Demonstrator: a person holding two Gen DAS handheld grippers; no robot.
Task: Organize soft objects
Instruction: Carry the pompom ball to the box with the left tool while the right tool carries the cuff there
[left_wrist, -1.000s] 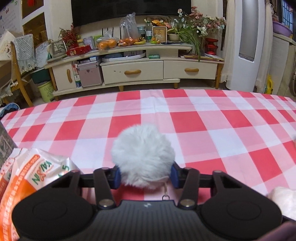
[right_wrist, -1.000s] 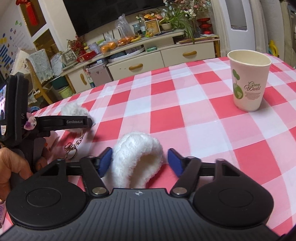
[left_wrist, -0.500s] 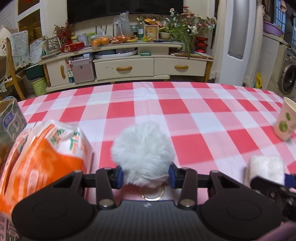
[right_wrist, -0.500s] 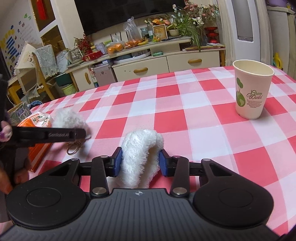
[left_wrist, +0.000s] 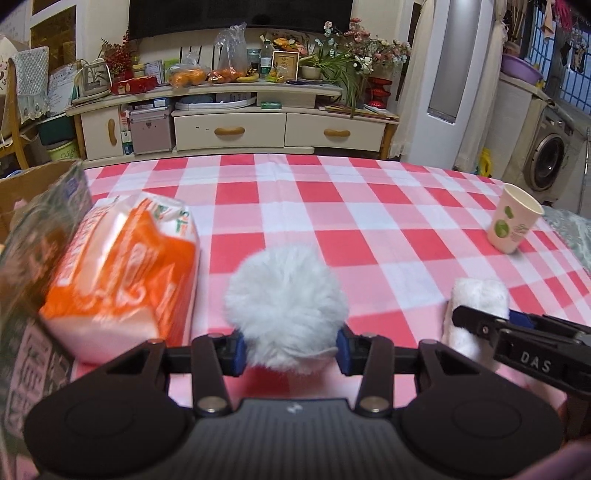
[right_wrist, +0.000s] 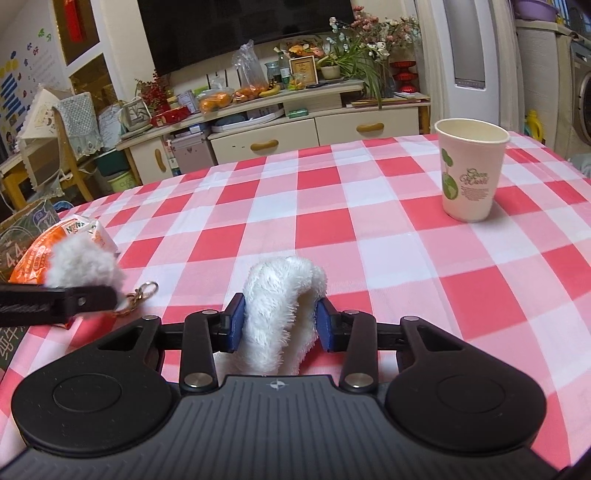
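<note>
Red-and-white checked cloth covered the counter (left_wrist: 369, 206), with a cluttered TV cabinet behind it. The left gripper (left_wrist: 288, 349) was pinching a round grey-white fur pompom (left_wrist: 286, 306), its blue pads sunk into the fluff on both sides; in the right wrist view a small metal keyring clasp (right_wrist: 138, 291) trailed from it. The right gripper (right_wrist: 279, 319) was pressed in on a folded white fluffy cloth (right_wrist: 282, 310), which bulged up between the pads. The two held items were side by side, near each other but apart. An orange tissue pack (left_wrist: 122, 273) lay just left of the pompom, beside a cardboard box (left_wrist: 33, 236) at the counter's left edge, and a paper cup (right_wrist: 469, 170) stood well off to the right.

Both pieces seemed to be in transit, probably toward the box, though that destination is only a guess. To do it well, the squeeze should stay light and steady, since fluff compresses and can slip free. The dangling clasp could snag the tissue pack, so the pompom should pass above it. Each item should be over its spot before release.
</note>
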